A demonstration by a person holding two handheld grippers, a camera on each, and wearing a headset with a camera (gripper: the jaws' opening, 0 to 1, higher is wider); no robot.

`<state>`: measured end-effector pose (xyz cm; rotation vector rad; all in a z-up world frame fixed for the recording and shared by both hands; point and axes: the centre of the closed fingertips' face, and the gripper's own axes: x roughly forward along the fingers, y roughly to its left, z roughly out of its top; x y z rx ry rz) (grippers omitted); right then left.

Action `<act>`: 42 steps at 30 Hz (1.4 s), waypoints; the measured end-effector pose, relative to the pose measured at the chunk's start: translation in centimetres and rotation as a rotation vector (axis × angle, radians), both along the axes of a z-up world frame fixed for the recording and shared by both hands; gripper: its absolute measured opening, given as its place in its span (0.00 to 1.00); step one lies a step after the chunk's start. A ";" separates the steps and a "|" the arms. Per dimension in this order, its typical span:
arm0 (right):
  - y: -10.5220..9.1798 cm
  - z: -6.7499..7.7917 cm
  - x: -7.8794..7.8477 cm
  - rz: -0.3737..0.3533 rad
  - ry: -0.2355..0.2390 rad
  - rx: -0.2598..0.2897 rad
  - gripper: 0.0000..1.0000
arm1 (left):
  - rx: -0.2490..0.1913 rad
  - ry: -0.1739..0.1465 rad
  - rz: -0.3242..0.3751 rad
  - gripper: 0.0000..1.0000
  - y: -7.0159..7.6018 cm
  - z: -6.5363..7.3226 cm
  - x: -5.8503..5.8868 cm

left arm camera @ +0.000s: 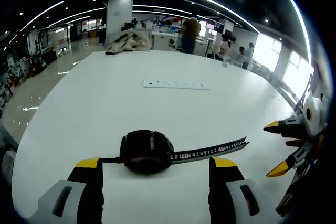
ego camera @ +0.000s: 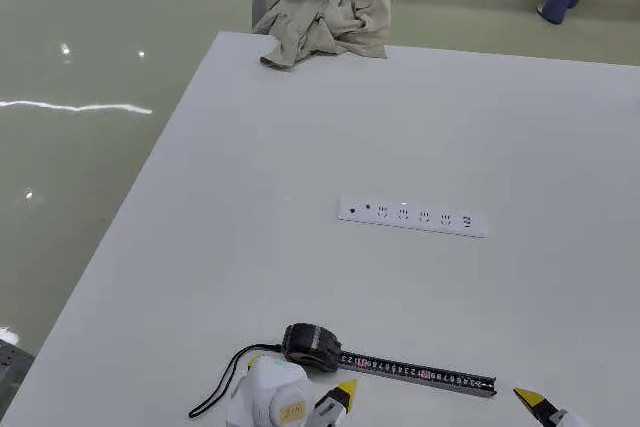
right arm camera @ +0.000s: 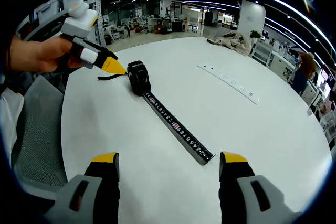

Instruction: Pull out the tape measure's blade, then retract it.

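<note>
**Surface** (ego camera: 300, 147): white and flat.

**Tape measure** (ego camera: 312, 345): dark case lying close to the near edge of the surface. The blade (ego camera: 420, 373) is drawn partway out and lies flat, running along the near edge towards the right. A black wrist strap (ego camera: 222, 382) loops off the case on the opposite side.

**Left tongs** (left arm camera: 156, 162): held low at the near edge, pointing across the surface. The jaws are spread wide, with the case lying between and just ahead of their yellow tips, and nothing is held. In the right gripper view a hand (right arm camera: 39, 53) wraps the body of these tongs, and one yellow tip hangs just beside the case.

**Right tongs** (right arm camera: 169, 157): level with the blade's free end and looking back along the blade towards the case. The jaws are wide apart and hold nothing. The hook end lies just ahead of them, apart from both tips.

**Power strip** (ego camera: 412, 216): white, near the middle of the surface.

**Jacket** (ego camera: 330, 2): beige, heaped at the far-left corner.
</note>
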<state>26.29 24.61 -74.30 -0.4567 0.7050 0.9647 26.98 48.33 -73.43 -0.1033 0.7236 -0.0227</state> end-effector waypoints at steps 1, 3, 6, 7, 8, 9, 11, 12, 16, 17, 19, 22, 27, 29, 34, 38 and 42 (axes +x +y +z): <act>0.1 -0.1 0.2 0.014 0.000 -0.001 0.79 | 0.005 0.004 0.003 0.80 0.0 -0.2 0.1; 0.0 -0.4 0.5 0.031 -0.005 -0.010 0.78 | 0.009 0.005 0.012 0.80 0.1 -0.5 0.4; 0.2 -0.3 0.8 0.060 -0.013 -0.015 0.77 | 0.008 0.006 0.015 0.80 0.0 -0.7 0.7; 0.2 -0.3 0.9 0.067 -0.016 -0.015 0.76 | 0.012 0.005 0.016 0.80 0.0 -0.7 0.8; 0.3 -0.4 1.0 0.078 -0.018 -0.017 0.75 | 0.013 0.004 0.019 0.80 0.0 -0.8 0.9; 0.3 -0.4 1.1 0.088 -0.022 -0.021 0.74 | 0.015 0.005 0.021 0.79 0.0 -0.9 1.0; 0.4 -0.5 1.4 0.108 -0.022 -0.031 0.74 | 0.011 0.007 0.025 0.79 0.0 -1.1 1.1; 0.3 -0.7 1.5 0.114 -0.021 -0.036 0.73 | 0.011 0.010 0.025 0.79 0.0 -1.3 1.2; 0.4 -1.6 2.0 0.163 -0.017 -0.074 0.73 | 0.024 0.010 0.031 0.79 0.3 -2.1 1.4; 0.4 -1.7 2.1 0.174 -0.017 -0.081 0.73 | 0.021 0.012 0.038 0.79 0.4 -2.2 1.4; 0.4 -2.1 2.5 0.193 -0.012 -0.094 0.72 | 0.008 0.016 0.048 0.79 0.7 -2.5 1.6; 0.6 -2.2 3.0 0.236 -0.015 -0.115 0.69 | -0.001 0.014 0.047 0.79 0.6 -2.8 1.9; 0.5 -3.0 4.0 0.278 -0.017 -0.147 0.68 | -0.001 0.010 0.057 0.79 0.7 -2.8 2.4; 0.4 -3.3 4.3 0.288 -0.009 -0.153 0.67 | -0.003 0.010 0.060 0.79 0.6 -2.8 2.6; -0.1 -4.1 4.7 0.331 0.003 -0.187 0.66 | 0.005 0.012 0.064 0.78 0.5 -3.2 3.0; -0.3 -4.5 5.0 0.343 0.016 -0.197 0.63 | 0.008 0.020 0.064 0.76 0.4 -3.7 3.2; -0.4 -5.0 5.0 0.362 0.039 -0.206 0.62 | 0.006 0.038 0.071 0.76 0.6 -4.4 3.2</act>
